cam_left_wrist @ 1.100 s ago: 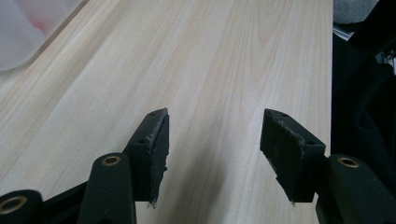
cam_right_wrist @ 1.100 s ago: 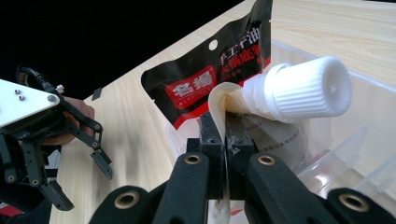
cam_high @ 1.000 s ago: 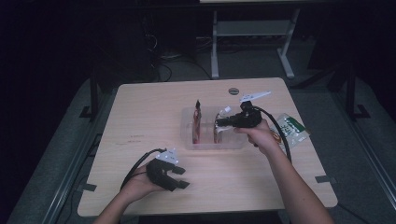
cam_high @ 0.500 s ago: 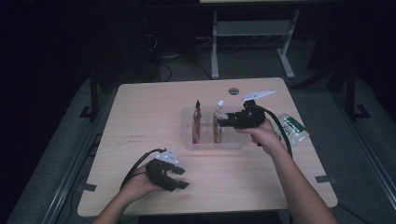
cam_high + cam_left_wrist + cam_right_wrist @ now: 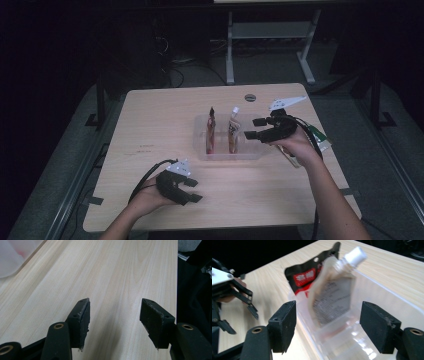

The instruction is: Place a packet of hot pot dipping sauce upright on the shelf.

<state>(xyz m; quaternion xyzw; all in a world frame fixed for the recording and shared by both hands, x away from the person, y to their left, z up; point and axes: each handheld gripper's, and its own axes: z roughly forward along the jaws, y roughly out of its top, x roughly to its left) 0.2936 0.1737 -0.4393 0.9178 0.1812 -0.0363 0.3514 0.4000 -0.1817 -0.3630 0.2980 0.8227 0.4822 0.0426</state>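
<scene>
A clear plastic bin [image 5: 250,152] sits mid-table. Two pouches stand in it: a dark red one [image 5: 211,131] and a beige spout pouch [image 5: 233,129] with a white cap. My right gripper [image 5: 254,128] hovers just right of the spout pouch; its jaws have just been opening and nothing is between the pads. In the right gripper view the spout pouch [image 5: 334,297] leans ahead of the open right gripper [image 5: 328,325], with the red-and-black pouch [image 5: 309,277] behind it. My left gripper [image 5: 192,190] rests open near the table's front edge, and in its own view the left gripper [image 5: 115,317] holds nothing.
Green-and-white packets [image 5: 320,139] lie by the table's right edge behind the right hand. A round cable grommet [image 5: 250,97] sits at the far edge. A corner of the bin [image 5: 10,260] shows in the left gripper view. A metal desk frame [image 5: 270,37] stands beyond the table.
The right gripper opened, let go of the spout pouch, and drew back to the right and slightly up. The pouch now stands in the bin. The left hand stayed put.
</scene>
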